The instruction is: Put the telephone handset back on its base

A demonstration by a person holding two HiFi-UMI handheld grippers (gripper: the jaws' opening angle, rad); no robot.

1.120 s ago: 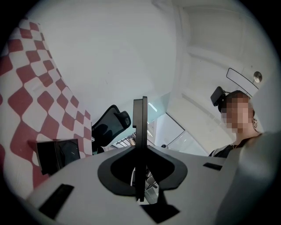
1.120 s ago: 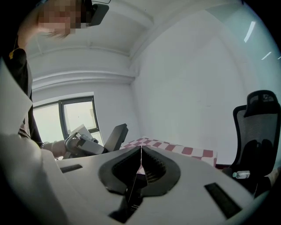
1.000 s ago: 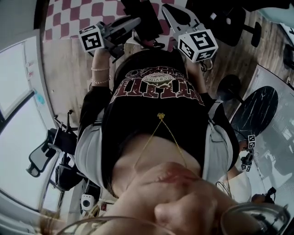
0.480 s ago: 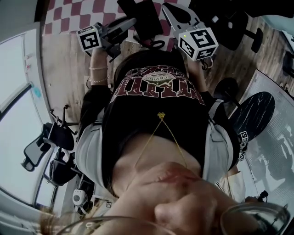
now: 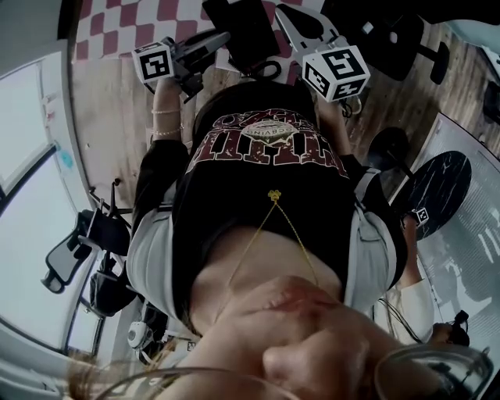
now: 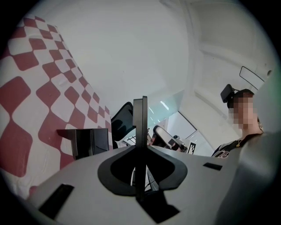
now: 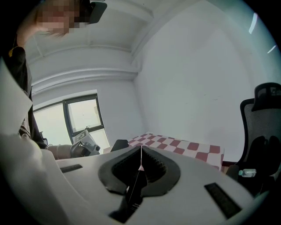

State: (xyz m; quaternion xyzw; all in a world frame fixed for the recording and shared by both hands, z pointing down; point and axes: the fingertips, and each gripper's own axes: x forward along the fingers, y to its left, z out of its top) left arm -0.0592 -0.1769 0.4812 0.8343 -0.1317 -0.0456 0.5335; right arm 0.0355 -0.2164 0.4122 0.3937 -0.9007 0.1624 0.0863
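In the head view a black telephone lies on the red-and-white checkered cloth at the top; I cannot tell the handset from the base. My left gripper is just left of it, my right gripper just right, both over the table edge. In the left gripper view the left gripper has its jaws pressed together on nothing, and a black boxy part stands on the cloth to the left. The right gripper in its own view is also shut and empty.
The person's torso fills the middle of the head view. Black office chairs stand at the left and beyond the table; another chair shows at the right gripper view's right. A round dark stool is on the right.
Both grippers stay shut and in nearly the same place by the table edge. The head view has swayed a little, and more of the black telephone shows between them.
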